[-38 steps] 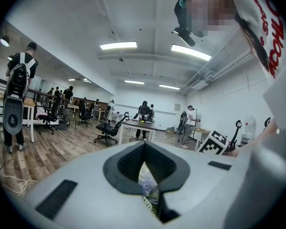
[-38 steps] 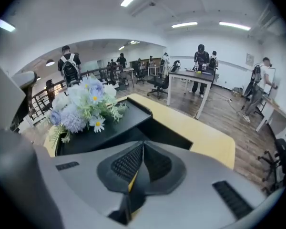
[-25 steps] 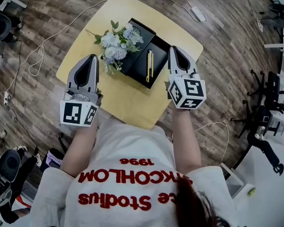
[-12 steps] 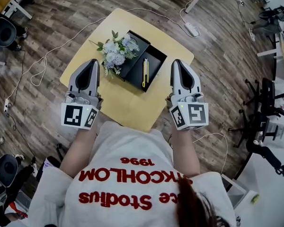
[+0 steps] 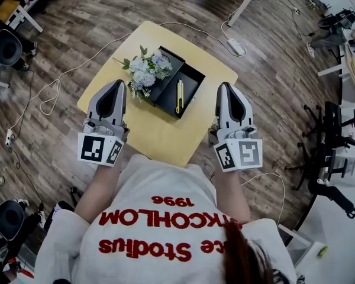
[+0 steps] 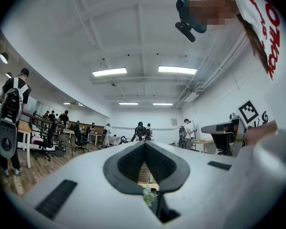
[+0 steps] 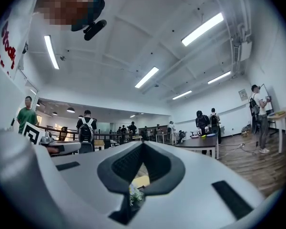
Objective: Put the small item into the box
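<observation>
Hovering over the near edge of the desk (image 5: 160, 129), the right gripper (image 5: 225, 87) had its jaws pressed fully together, with nothing between them. The left gripper (image 5: 117, 84) was in the same state, its jaws meeting at the tips and holding nothing. The two grippers sat well apart, one on either side of the person's body, and both stopped short of the things on the desk.

Between and beyond them lay the black box (image 5: 193, 83), open at the top, set at an angle near the middle of the yellow desk. The small item (image 5: 179, 95) — a slim yellow piece, too small to name with certainty — rested inside it, lying along the tray floor. Just beside the box on the left, a bunch of pale flowers (image 5: 143, 73) overlapped a second black piece (image 5: 175, 57), possibly the lid, though that could not be told for sure. Past the desk, a white cable (image 5: 65, 76) trailed across the wooden floor (image 5: 266, 99).

Judging from this layout, the placing looked done — the item was in the box and neither gripper touched anything. All that might remain was closing the box, if the task wanted that at all.
</observation>
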A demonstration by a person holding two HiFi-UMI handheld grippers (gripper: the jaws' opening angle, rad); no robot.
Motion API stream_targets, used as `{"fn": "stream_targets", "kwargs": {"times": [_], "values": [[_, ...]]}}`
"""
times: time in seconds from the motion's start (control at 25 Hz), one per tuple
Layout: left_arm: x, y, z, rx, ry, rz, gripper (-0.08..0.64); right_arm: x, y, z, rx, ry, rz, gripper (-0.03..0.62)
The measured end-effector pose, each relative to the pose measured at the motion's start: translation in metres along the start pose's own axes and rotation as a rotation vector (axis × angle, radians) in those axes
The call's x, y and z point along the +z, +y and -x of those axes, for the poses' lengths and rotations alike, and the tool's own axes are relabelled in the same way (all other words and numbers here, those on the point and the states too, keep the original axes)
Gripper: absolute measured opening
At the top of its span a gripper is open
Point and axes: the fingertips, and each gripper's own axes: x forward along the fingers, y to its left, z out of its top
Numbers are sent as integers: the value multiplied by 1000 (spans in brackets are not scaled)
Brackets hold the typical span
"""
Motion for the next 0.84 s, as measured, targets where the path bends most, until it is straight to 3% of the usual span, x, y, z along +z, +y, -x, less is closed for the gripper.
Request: {"fn": "stream_targets", "kwargs": {"times": [0.84], "values": [[0,-5,5,-14,-4,1,6,4,3,6,-17,-16,-1,3]]}}
